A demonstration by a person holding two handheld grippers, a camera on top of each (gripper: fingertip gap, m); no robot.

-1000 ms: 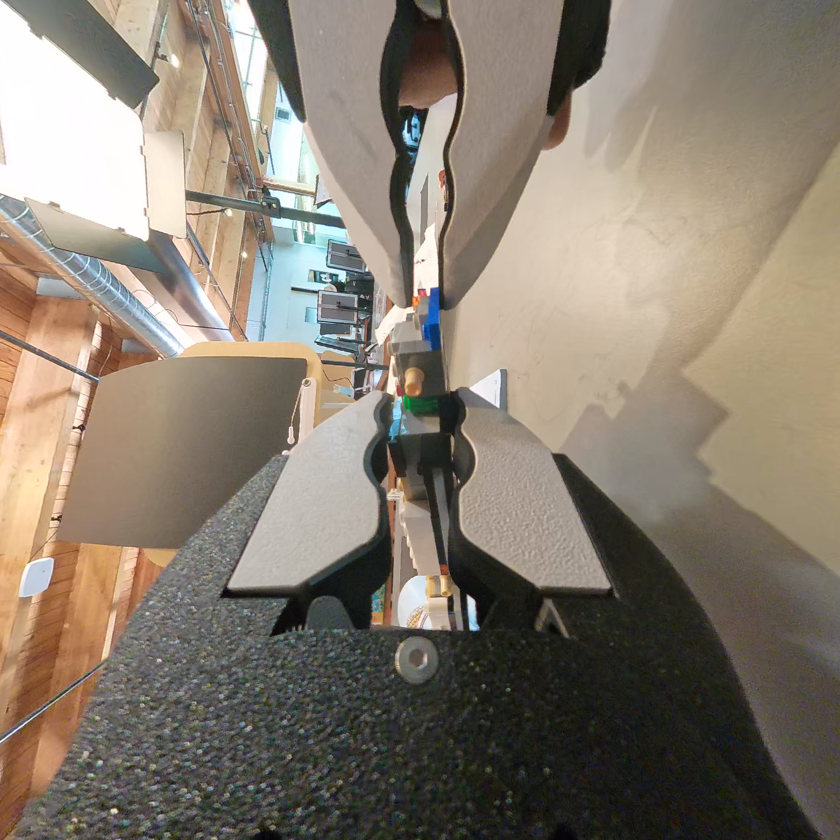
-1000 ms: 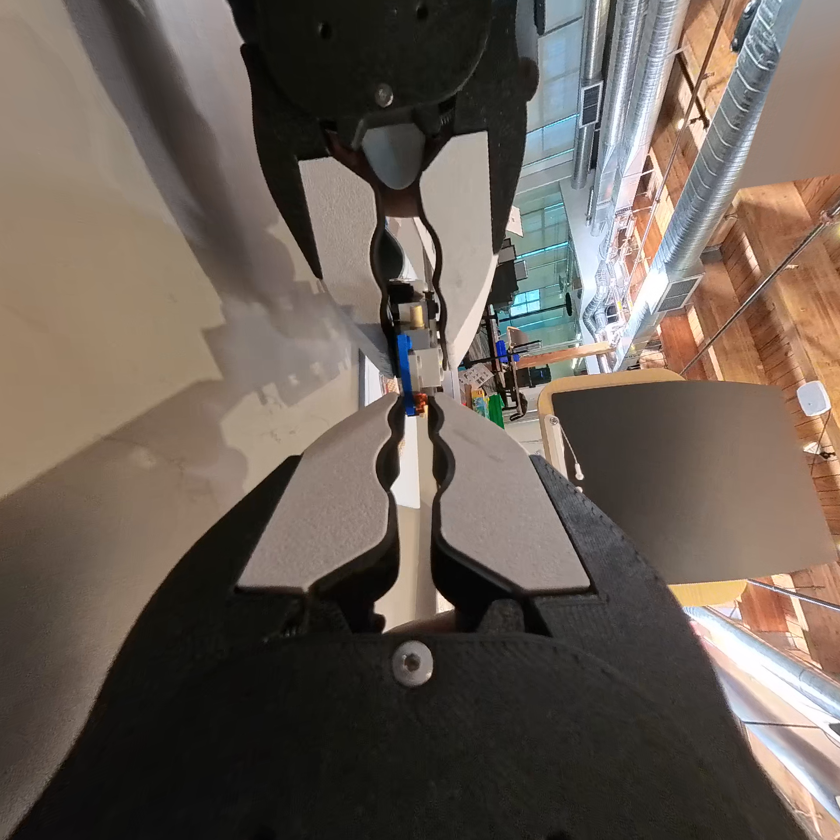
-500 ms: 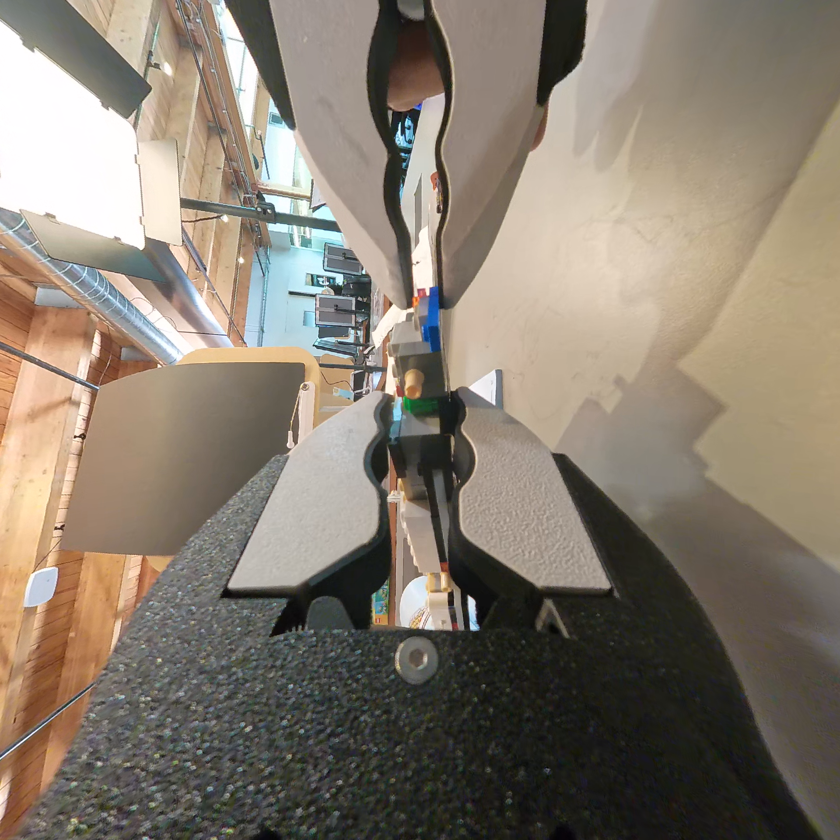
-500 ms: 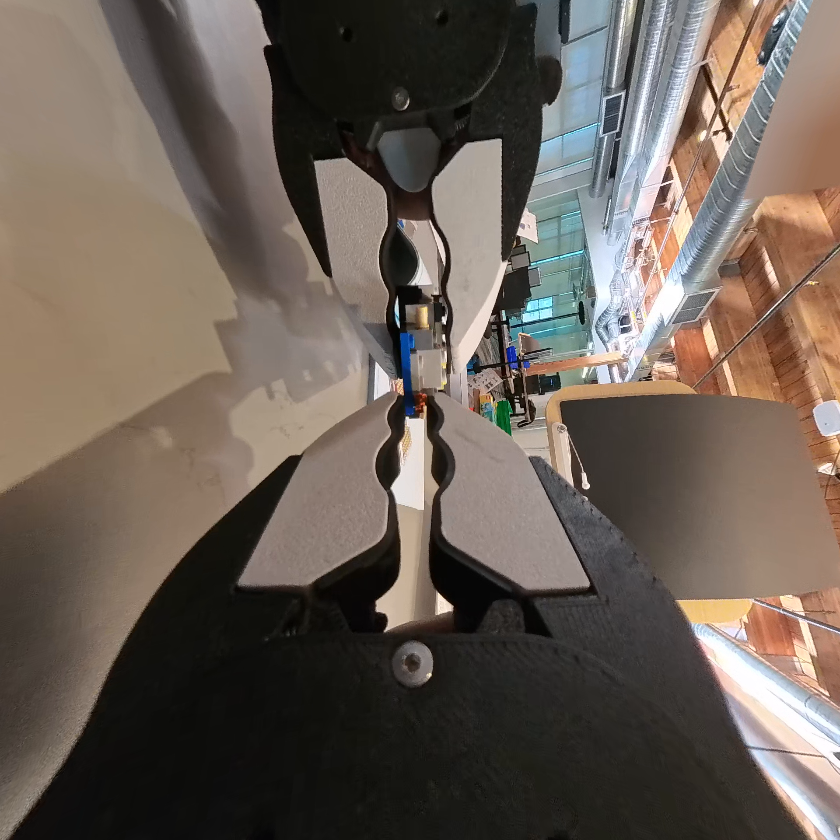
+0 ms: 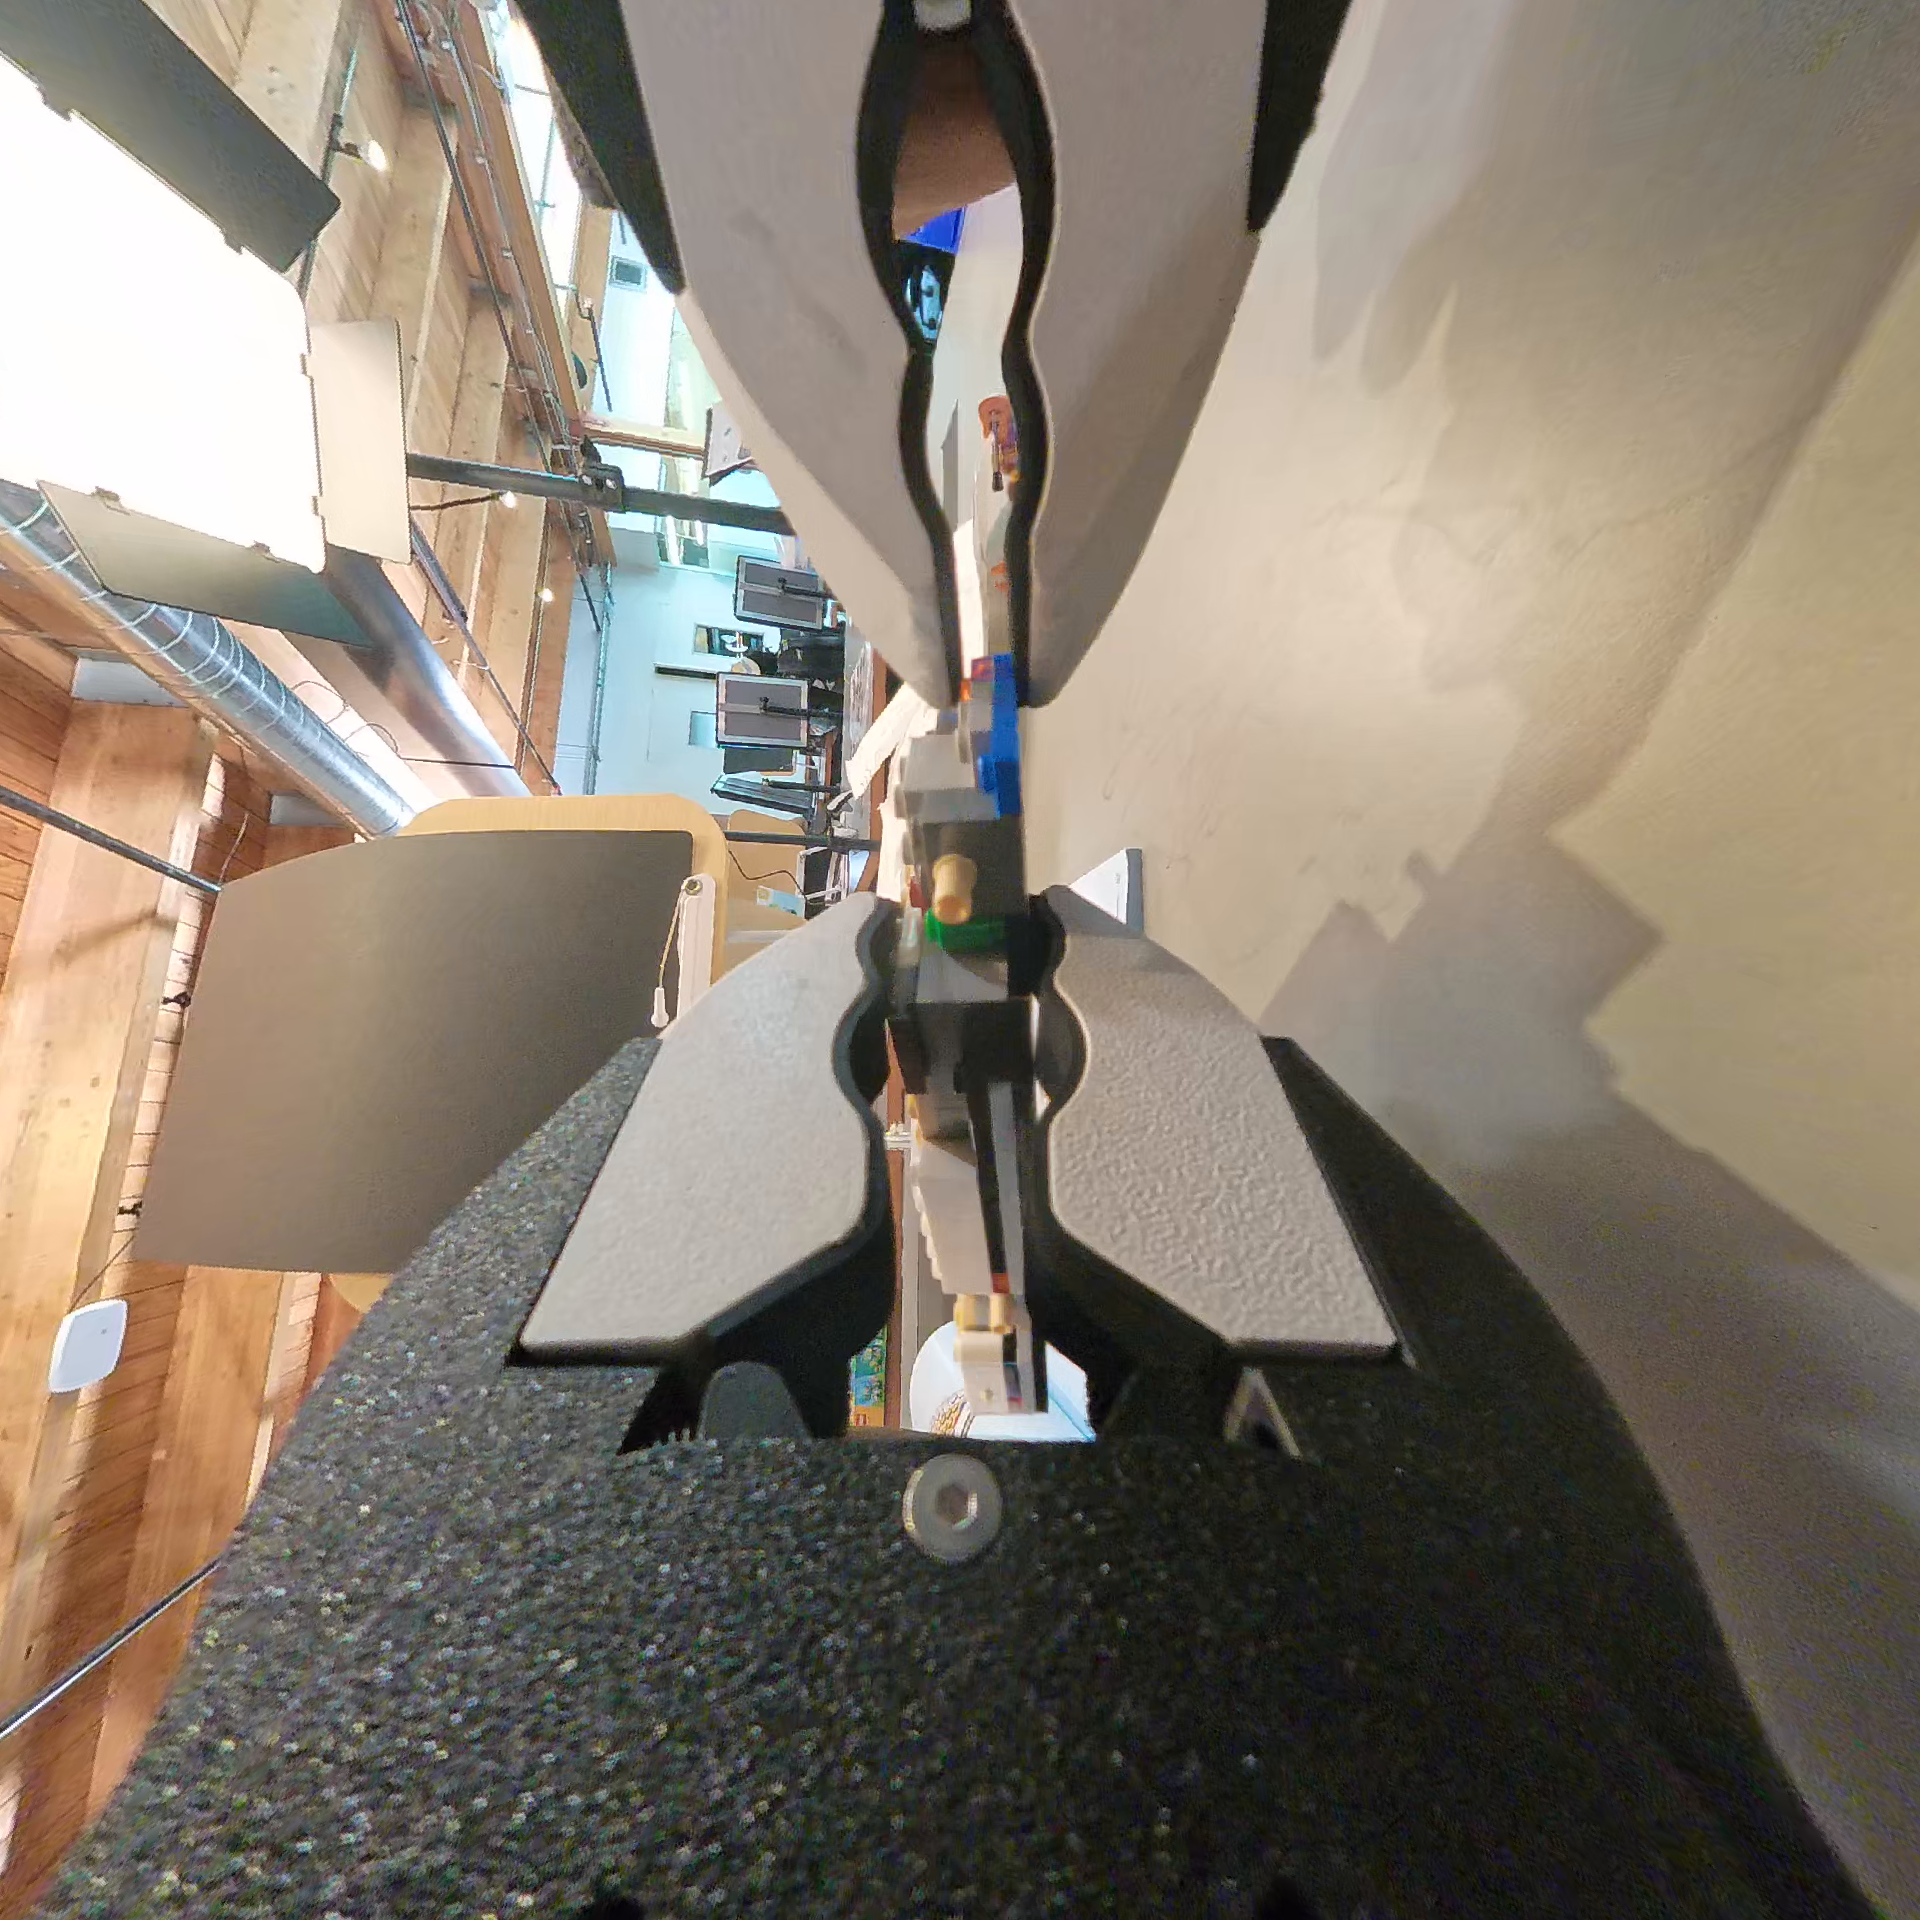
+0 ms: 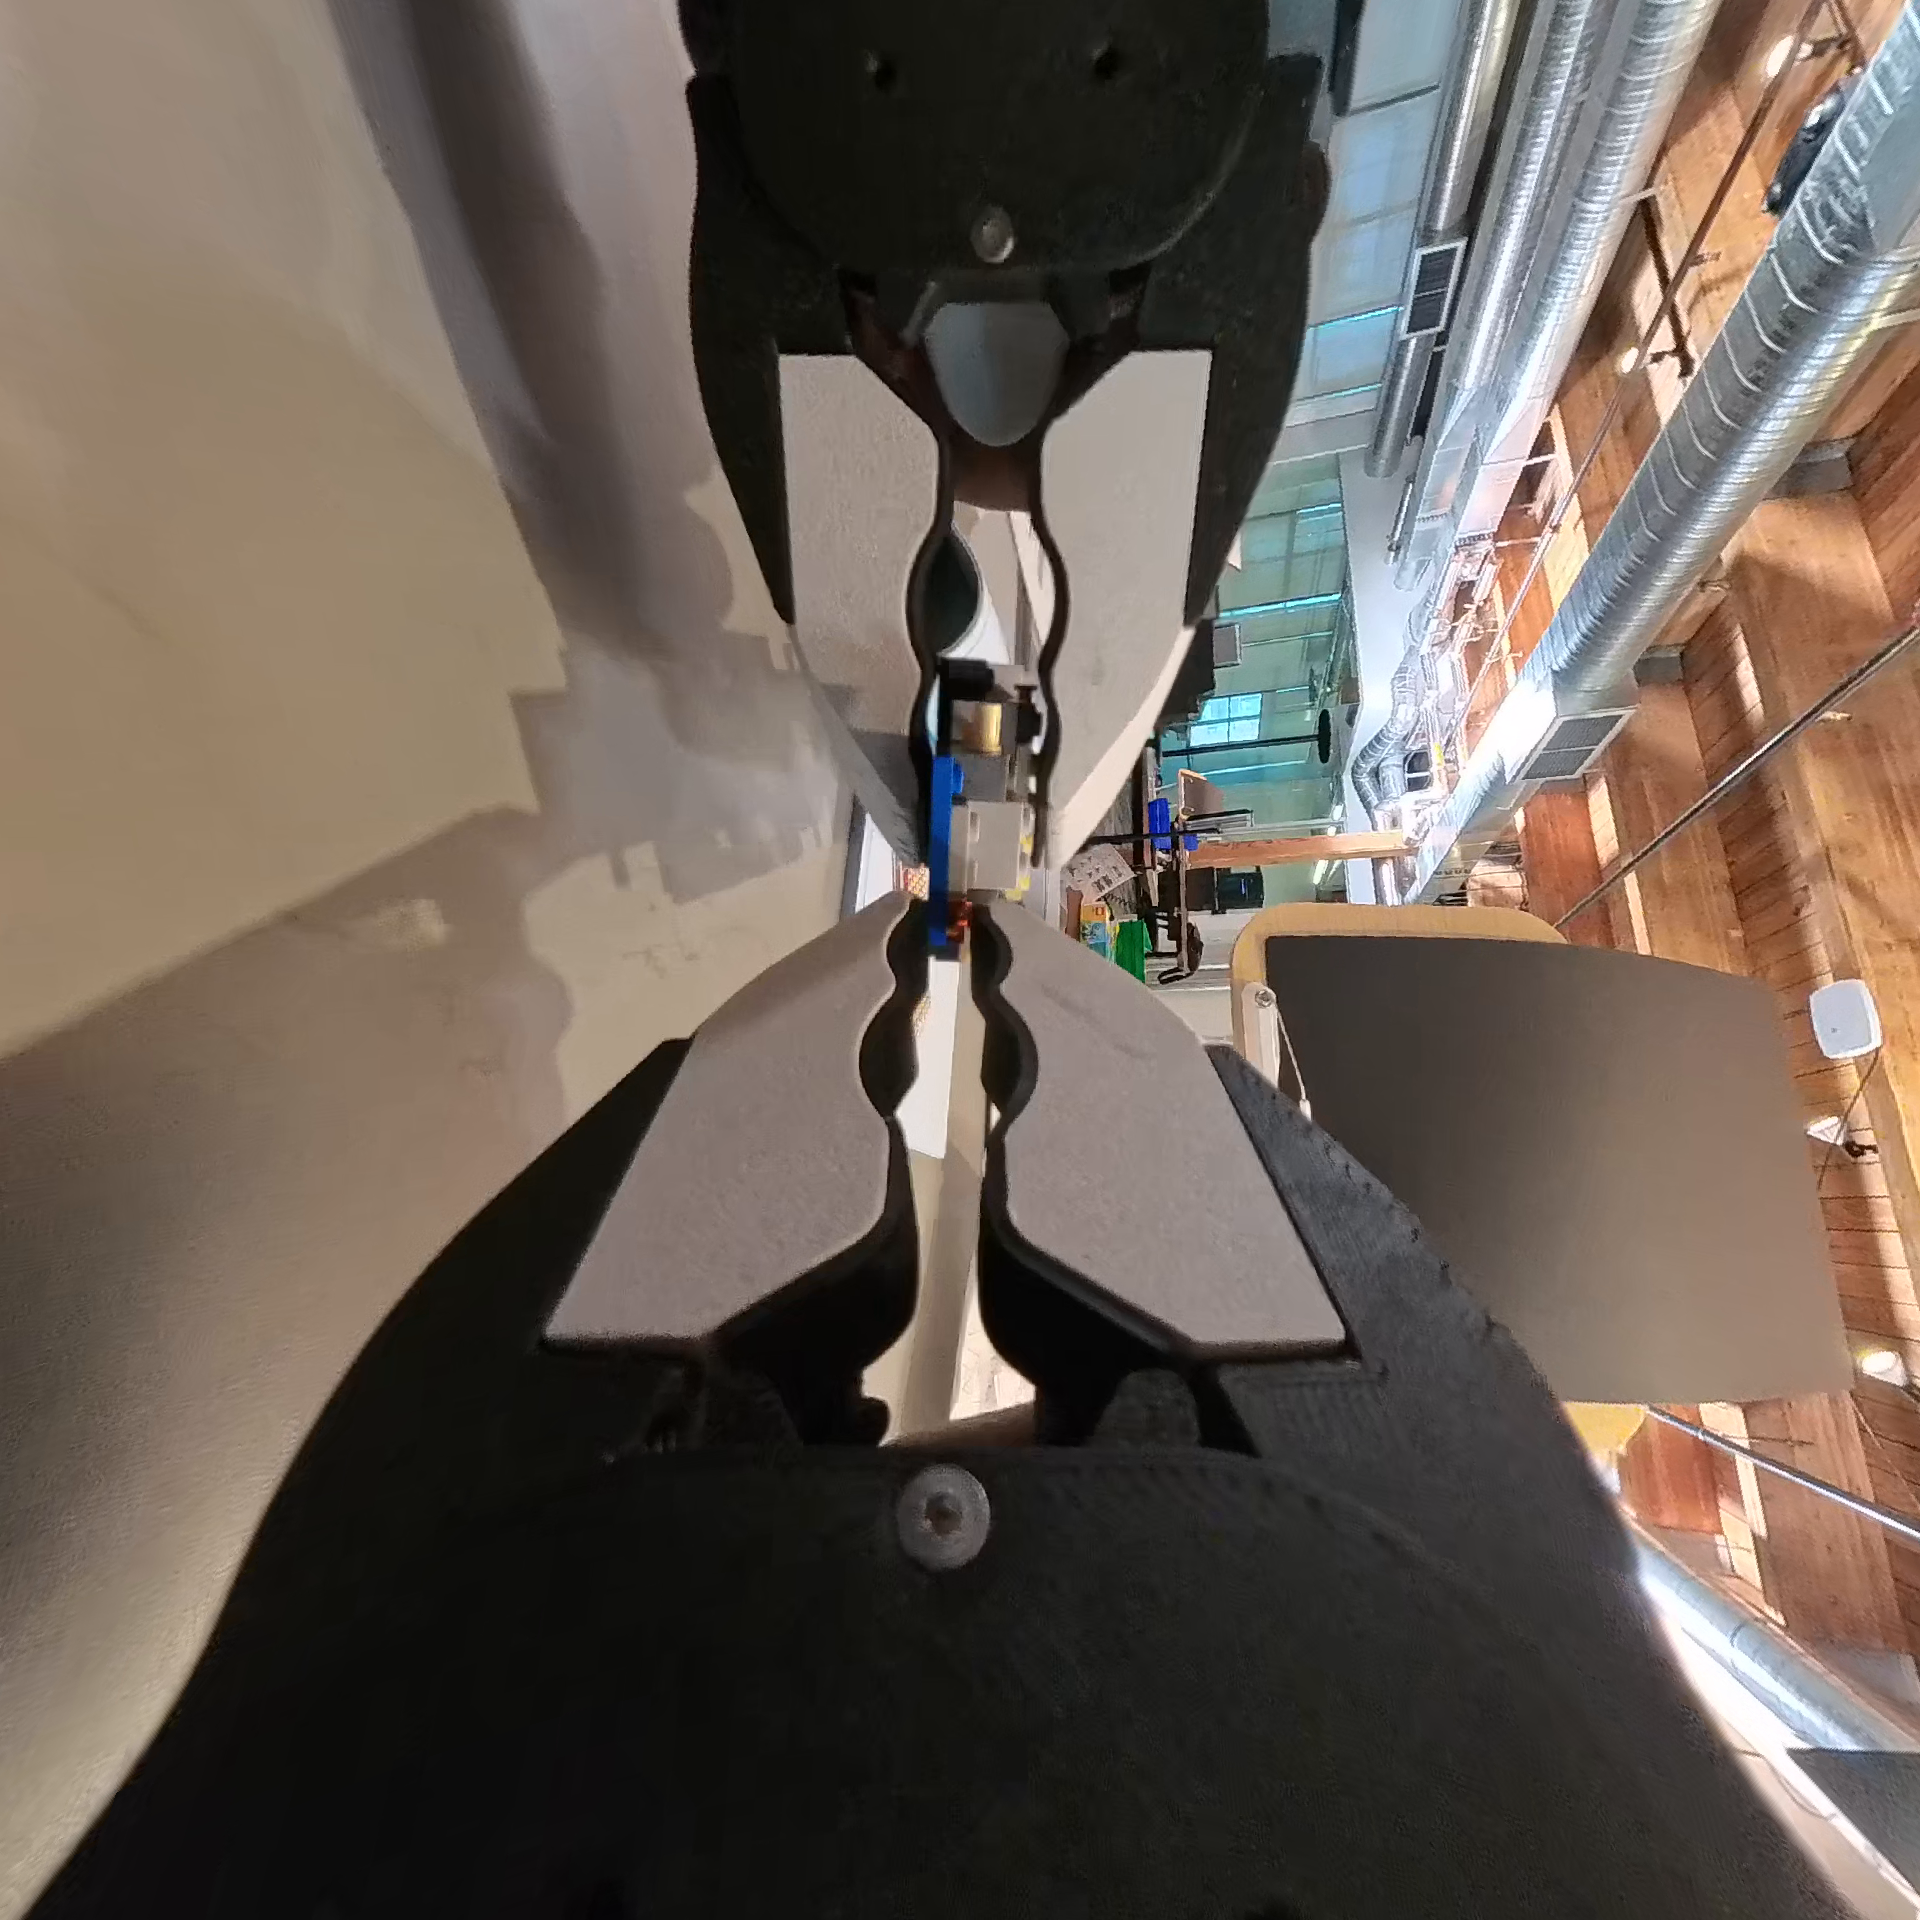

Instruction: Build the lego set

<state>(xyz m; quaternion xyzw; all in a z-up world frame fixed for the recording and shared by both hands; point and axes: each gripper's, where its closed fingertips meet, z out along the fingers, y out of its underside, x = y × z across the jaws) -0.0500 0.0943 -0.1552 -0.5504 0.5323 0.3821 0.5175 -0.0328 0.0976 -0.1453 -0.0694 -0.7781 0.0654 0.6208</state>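
A small brick model (image 5: 961, 831) of grey, black, green and tan pieces, with a blue plate (image 5: 1000, 727) on one side, hangs between my two grippers. My left gripper (image 5: 961, 935) is shut on the model's grey and black end. My right gripper (image 6: 945, 925) faces it and is shut on the far end, on the blue plate (image 6: 943, 831) and a small orange piece (image 6: 962, 920). In the left wrist view the right gripper (image 5: 982, 681) comes in from the top. In the right wrist view the left gripper (image 6: 982, 800) comes in from the top.
A cream table surface (image 5: 1455, 520) runs close alongside both grippers and also shows in the right wrist view (image 6: 312, 727). A chair with a black back (image 5: 416, 1039) stands on the other side (image 6: 1538, 1143). A flat white thing (image 5: 1112, 883) lies on the table.
My right gripper's fingers have closed a little tighter on the blue end of the model. Both grippers have drifted slightly, and the model stays held between them.
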